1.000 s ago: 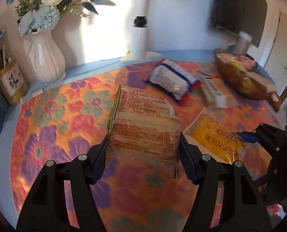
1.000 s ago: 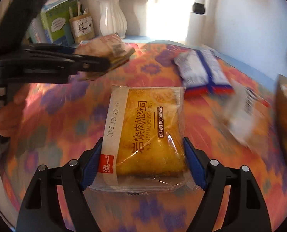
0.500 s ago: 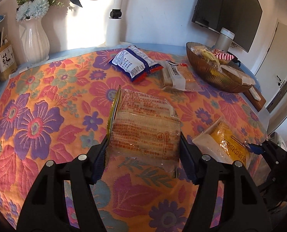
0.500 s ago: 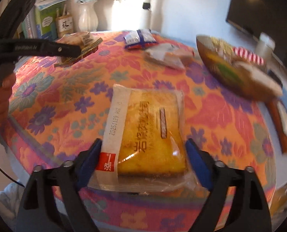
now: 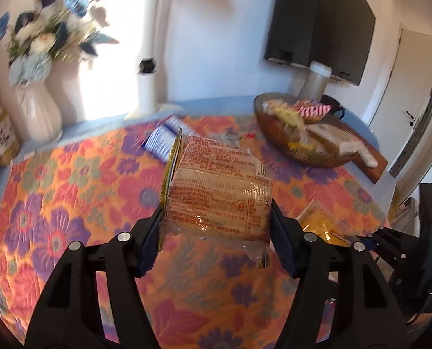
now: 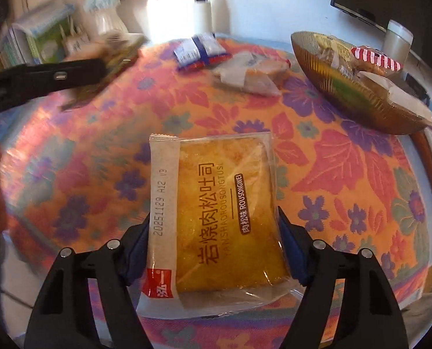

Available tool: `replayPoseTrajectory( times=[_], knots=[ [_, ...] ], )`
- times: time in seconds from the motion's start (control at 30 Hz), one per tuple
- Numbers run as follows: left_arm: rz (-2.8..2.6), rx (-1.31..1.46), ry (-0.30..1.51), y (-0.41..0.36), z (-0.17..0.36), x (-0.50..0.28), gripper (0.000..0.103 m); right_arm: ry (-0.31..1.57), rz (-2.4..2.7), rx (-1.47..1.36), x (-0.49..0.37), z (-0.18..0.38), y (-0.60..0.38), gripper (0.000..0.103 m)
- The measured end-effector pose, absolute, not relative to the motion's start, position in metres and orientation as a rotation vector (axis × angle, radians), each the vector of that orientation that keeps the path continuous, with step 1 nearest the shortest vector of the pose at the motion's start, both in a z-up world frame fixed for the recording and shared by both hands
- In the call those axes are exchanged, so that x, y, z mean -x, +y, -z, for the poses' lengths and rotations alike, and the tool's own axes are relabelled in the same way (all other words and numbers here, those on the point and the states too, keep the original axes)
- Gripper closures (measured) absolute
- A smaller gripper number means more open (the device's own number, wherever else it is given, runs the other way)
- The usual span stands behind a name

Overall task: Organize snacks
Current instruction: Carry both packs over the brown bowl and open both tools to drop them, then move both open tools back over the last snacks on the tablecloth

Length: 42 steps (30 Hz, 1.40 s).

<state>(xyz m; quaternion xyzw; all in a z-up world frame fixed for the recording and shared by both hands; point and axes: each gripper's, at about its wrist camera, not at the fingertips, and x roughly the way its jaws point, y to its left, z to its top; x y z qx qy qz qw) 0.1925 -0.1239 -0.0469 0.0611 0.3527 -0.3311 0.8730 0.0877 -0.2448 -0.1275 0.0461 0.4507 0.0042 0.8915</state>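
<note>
Two snacks up off the floral tabletop (image 6: 332, 151): clear cracker pack (image 5: 216, 195) clamped in left gripper (image 5: 216, 232), yellow toast pack (image 6: 216, 218) between right gripper (image 6: 213, 250) jaws, closing, pads touching both edges.

Two black two-finger claws, left (image 5: 216, 232) and right (image 6: 213, 250). One clear-wrapped brown biscuit pack (image 5: 216, 192), one yellow toast packet (image 6: 218, 215), one blue-and-white packet (image 6: 200, 49), one pale wrapped bun (image 6: 250, 75). One ribbed amber bowl (image 6: 358, 101). One white vase (image 5: 38, 113).

A home living room: floral tablecloth (image 5: 70, 192), flower vase (image 5: 38, 113), wall-mounted television (image 5: 320, 20), interior door (image 5: 416, 87).
</note>
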Motion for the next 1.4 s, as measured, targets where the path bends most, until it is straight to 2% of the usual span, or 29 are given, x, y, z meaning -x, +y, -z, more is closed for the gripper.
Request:
replayPoseTrajectory(
  times=[0.2, 0.37, 0.67, 0.77, 0.8, 0.87, 1.23, 1.4],
  knots=[
    [0.776, -0.161, 0.667, -0.194, 0.008, -0.219, 0.037, 0.754, 0.065, -0.129, -0.085, 0.055, -0.305, 0.029],
    [0.840, -0.138, 0.693, -0.265, -0.003, -0.259, 0.037, 0.644, 0.222, -0.180, -0.109, 0.015, -0.386, 0.029],
    [0.830, -0.110, 0.765, -0.355, 0.018, -0.322, 0.037, 0.620, 0.345, -0.377, -0.186, 0.013, -0.502, 0.028],
    [0.862, -0.083, 0.824, -0.371, 0.028, -0.336, 0.030, 0.645, 0.346, -0.392, -0.200, 0.024, -0.515, 0.027],
    [0.859, -0.082, 0.837, -0.373, 0.032, -0.339, 0.026, 0.656, 0.354, -0.395, -0.202, 0.028, -0.518, 0.026],
    [0.850, -0.090, 0.838, -0.370, 0.036, -0.341, 0.026, 0.657, 0.378, -0.413, -0.198, 0.030, -0.521, 0.015],
    [0.804, -0.029, 0.787, -0.288, 0.002, -0.329, 0.026, 0.624, 0.329, -0.390, -0.174, 0.015, -0.489, 0.015],
    [0.802, 0.006, 0.731, -0.235, -0.025, -0.311, 0.022, 0.612, 0.283, -0.332, -0.169, -0.001, -0.451, 0.015]
  ],
)
